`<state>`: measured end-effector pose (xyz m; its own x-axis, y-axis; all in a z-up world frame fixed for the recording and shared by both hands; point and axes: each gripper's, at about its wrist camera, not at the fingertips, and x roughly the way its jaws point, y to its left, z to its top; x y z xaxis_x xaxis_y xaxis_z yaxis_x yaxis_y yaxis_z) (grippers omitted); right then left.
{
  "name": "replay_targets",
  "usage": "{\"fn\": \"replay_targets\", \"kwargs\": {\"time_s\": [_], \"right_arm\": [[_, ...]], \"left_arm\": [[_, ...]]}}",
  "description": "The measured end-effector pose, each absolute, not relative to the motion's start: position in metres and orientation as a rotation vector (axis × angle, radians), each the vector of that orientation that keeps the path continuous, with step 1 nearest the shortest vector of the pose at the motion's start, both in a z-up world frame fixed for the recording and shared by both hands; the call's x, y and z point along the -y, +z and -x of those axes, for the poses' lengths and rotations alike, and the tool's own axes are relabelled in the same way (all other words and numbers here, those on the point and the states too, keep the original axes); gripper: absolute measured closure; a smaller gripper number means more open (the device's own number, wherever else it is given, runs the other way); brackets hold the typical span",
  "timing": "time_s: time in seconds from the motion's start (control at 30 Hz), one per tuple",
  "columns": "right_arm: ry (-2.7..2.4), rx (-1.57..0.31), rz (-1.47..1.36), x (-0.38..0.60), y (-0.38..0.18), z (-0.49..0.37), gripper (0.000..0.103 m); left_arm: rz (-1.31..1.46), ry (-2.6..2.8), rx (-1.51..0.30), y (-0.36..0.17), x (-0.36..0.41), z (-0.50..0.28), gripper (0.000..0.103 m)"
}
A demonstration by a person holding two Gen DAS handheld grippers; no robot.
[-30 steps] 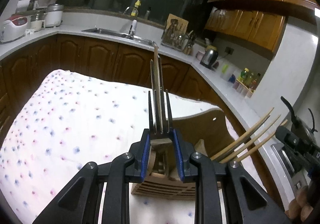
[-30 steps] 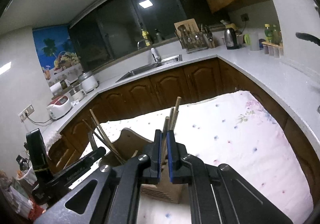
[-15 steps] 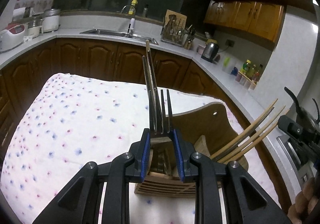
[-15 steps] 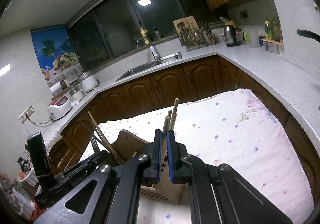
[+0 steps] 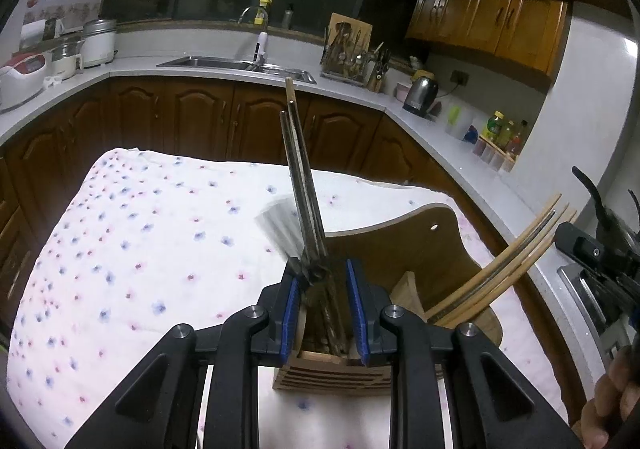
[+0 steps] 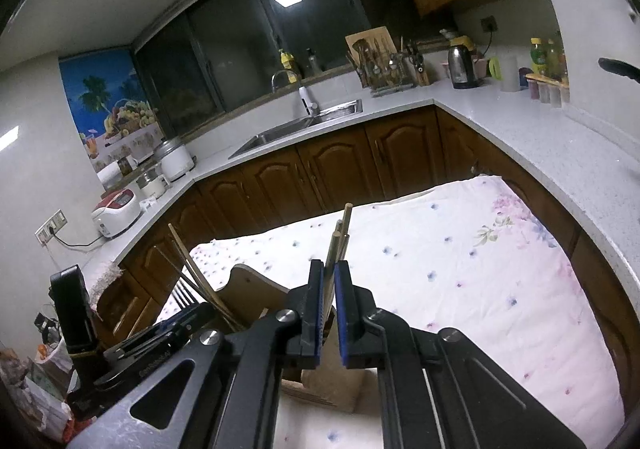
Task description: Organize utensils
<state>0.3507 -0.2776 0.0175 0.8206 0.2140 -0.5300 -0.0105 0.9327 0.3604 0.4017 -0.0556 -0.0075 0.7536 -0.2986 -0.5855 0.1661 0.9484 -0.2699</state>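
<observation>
Above the wooden utensil holder (image 5: 332,369), my right tool (image 6: 329,313) clenched chopsticks (image 6: 339,237), needing a straight drop; my left tool (image 5: 320,309) stood released around the fork (image 5: 280,229).

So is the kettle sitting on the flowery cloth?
No, the kettle stands on the white counter at the back, away from the flowery cloth.

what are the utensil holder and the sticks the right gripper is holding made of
Utensil holder: looks like wood, brown with a smooth, slightly glossy curved back panel and a slatted front; likely finished wood or bamboo.
Sticks in the right gripper: pale tan, matte, square-tipped chopsticks, probably bamboo or light wood.
</observation>
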Motion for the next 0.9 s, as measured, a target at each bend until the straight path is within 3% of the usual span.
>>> {"fn": "replay_targets", "kwargs": {"time_s": [0.6, 0.63, 0.67, 0.7, 0.73, 0.77, 0.87, 0.9], "right_arm": [[0.118, -0.604, -0.358, 0.279, 0.018, -0.351, 0.092], [0.118, -0.605, -0.364, 0.279, 0.018, -0.352, 0.088], [0.116, -0.605, -0.376, 0.281, 0.017, -0.352, 0.076], [0.117, -0.602, -0.386, 0.283, 0.016, -0.352, 0.067], [0.120, -0.595, -0.396, 0.285, 0.015, -0.351, 0.051], [0.120, -0.589, -0.401, 0.287, 0.014, -0.349, 0.045], [0.128, -0.584, -0.413, 0.291, 0.011, -0.346, 0.042], [0.132, -0.583, -0.418, 0.290, 0.011, -0.345, 0.041]], "left_arm": [[0.194, -0.259, -0.683, 0.000, 0.057, -0.399, 0.080], [0.196, -0.262, -0.678, 0.001, 0.057, -0.397, 0.078], [0.194, -0.258, -0.674, 0.003, 0.056, -0.395, 0.076], [0.193, -0.257, -0.670, 0.004, 0.057, -0.395, 0.069], [0.192, -0.254, -0.660, 0.006, 0.056, -0.391, 0.060], [0.193, -0.250, -0.652, 0.007, 0.055, -0.388, 0.057], [0.189, -0.237, -0.642, 0.009, 0.053, -0.380, 0.045], [0.186, -0.231, -0.638, 0.009, 0.052, -0.377, 0.035]]}}
